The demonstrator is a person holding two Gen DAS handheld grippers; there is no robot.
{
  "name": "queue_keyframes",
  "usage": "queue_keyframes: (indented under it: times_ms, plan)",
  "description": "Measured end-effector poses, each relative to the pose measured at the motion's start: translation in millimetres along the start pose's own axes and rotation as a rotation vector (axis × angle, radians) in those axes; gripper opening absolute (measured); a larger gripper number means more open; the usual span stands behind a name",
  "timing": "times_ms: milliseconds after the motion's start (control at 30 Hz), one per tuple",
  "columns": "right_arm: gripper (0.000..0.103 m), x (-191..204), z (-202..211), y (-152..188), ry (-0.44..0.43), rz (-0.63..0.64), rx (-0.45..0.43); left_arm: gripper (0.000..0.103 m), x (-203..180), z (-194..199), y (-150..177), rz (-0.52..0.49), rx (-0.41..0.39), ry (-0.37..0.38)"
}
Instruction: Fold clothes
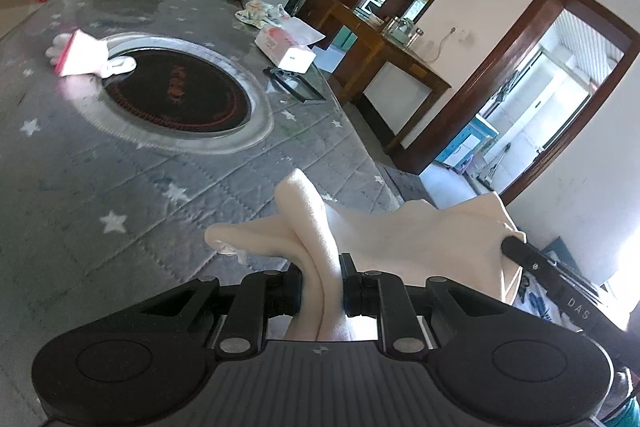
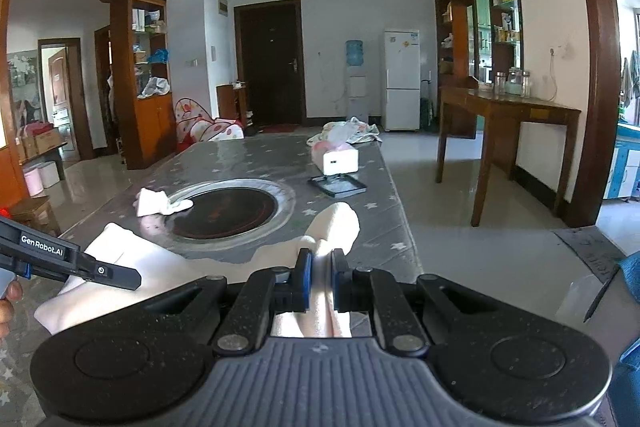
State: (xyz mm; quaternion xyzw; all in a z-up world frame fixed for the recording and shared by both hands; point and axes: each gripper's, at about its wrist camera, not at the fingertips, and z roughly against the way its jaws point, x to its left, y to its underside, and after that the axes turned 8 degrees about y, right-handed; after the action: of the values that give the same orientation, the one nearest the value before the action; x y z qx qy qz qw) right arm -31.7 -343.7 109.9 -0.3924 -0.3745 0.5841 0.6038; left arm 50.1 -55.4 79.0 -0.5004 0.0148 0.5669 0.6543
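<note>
A pale cream garment (image 1: 400, 231) hangs stretched between my two grippers above the near end of the table. My left gripper (image 1: 321, 283) is shut on a bunched fold of it, which sticks up past the pads. My right gripper (image 2: 320, 277) is shut on another bunched part of the same garment (image 2: 336, 223). In the left wrist view the right gripper's finger (image 1: 520, 247) pinches the cloth at the right. Seen from the right wrist, the left gripper's finger (image 2: 108, 273) lies over the cloth's left side. A small white and pink folded garment (image 1: 80, 55) lies at the hotplate's far left rim.
The table (image 1: 120, 187) has a grey star-patterned cover with a round black hotplate (image 1: 176, 95) set in its middle. A tissue box (image 1: 284, 47), a dark flat frame (image 1: 294, 83) and crumpled cloth (image 1: 262, 11) sit at the far right. A wooden side table (image 2: 508, 115) stands beyond the floor gap.
</note>
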Motion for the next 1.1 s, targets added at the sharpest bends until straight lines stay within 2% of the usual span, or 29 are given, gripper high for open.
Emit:
queue_keyframes:
  times_ms: [333, 1100]
  plan:
    - [0.008, -13, -18, -1, 0.029, -0.007, 0.008, 0.018, -16, -29, -9, -0.075, 0.022, -0.071]
    - [0.008, -35, -88, 34, 0.068, -0.039, 0.151, 0.019, 15, -73, 0, -0.021, 0.108, -0.117]
